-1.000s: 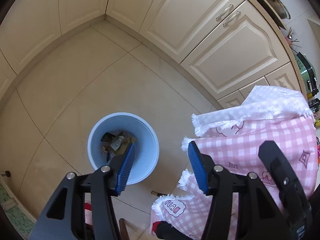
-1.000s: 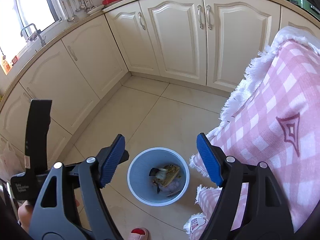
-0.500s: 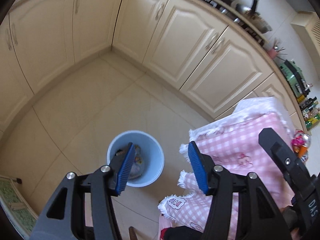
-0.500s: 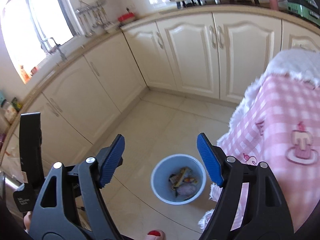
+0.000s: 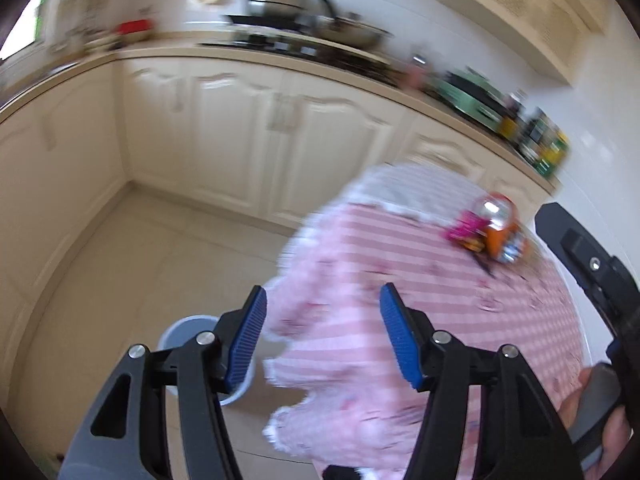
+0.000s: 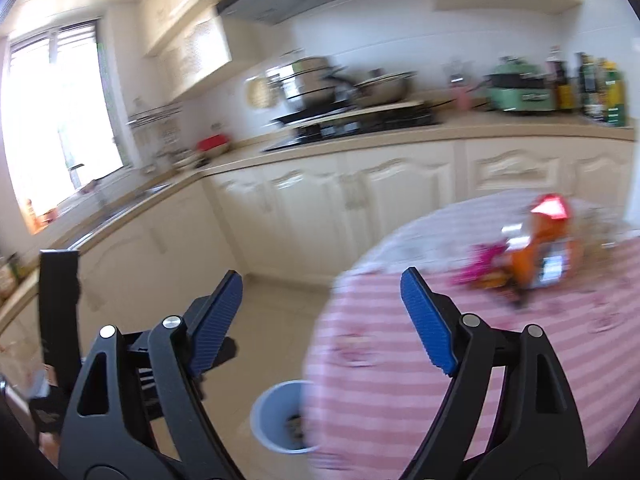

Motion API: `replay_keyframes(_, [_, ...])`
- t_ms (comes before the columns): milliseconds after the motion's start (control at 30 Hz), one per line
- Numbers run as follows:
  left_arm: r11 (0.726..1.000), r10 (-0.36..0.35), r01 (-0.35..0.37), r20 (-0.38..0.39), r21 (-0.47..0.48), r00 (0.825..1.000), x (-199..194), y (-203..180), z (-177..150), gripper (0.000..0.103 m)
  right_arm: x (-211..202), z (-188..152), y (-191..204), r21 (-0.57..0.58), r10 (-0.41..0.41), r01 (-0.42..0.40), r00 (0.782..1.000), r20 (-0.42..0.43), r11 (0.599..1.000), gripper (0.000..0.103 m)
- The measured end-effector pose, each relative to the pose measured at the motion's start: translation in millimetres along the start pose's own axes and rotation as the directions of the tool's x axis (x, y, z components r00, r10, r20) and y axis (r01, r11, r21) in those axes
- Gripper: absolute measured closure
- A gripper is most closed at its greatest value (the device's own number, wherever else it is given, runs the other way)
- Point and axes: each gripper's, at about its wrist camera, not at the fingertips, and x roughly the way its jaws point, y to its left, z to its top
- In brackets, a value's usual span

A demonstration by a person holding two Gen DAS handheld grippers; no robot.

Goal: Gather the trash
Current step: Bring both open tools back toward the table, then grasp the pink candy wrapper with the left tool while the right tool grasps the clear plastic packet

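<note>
A light blue bin [image 6: 280,416] with trash inside stands on the floor by the table; it also shows in the left wrist view [image 5: 180,330], partly hidden behind my left finger. On the pink checked tablecloth [image 5: 460,300] lie an orange packet [image 5: 502,236] and a magenta wrapper [image 5: 464,230], blurred; they show in the right wrist view as the orange packet [image 6: 544,252] and the magenta wrapper [image 6: 482,268]. My left gripper [image 5: 322,338] is open and empty above the table's edge. My right gripper [image 6: 322,324] is open and empty, short of the trash.
Cream cabinets [image 6: 360,208] run along the walls with a counter holding pots [image 6: 348,84], a green appliance [image 6: 520,92] and bottles [image 6: 596,88]. A window [image 6: 52,128] is at the left. Tiled floor [image 5: 140,264] lies between table and cabinets.
Both grippers have tilted up from the bin on the floor toward the tabletop. The trash on the cloth has come into view. The bin has dropped low in both views.
</note>
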Motion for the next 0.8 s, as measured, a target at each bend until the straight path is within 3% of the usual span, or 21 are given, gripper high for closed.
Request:
replay_keyframes(200, [0.983,-0.071,0.080,-0.060,0.165,0.996,56,-98,13,0.042,-19,11,-118,0.095,-0.191,0.191,0.981,-0.011,0.977,0.022])
replay_keyframes(400, [0.956,-0.019,0.043,-0.082,0.289,0.996,111,-156,26,0.042,-18,9,-200,0.150,-0.309,0.314,0.949,-0.055,0.937,0.022])
replay_keyframes(800, [0.941,0.003,0.026,-0.086,0.336,0.996,171,-191,48,0.042,15,8,-286,0.254,-0.306,0.342,0.937,-0.169,0.905,0.022])
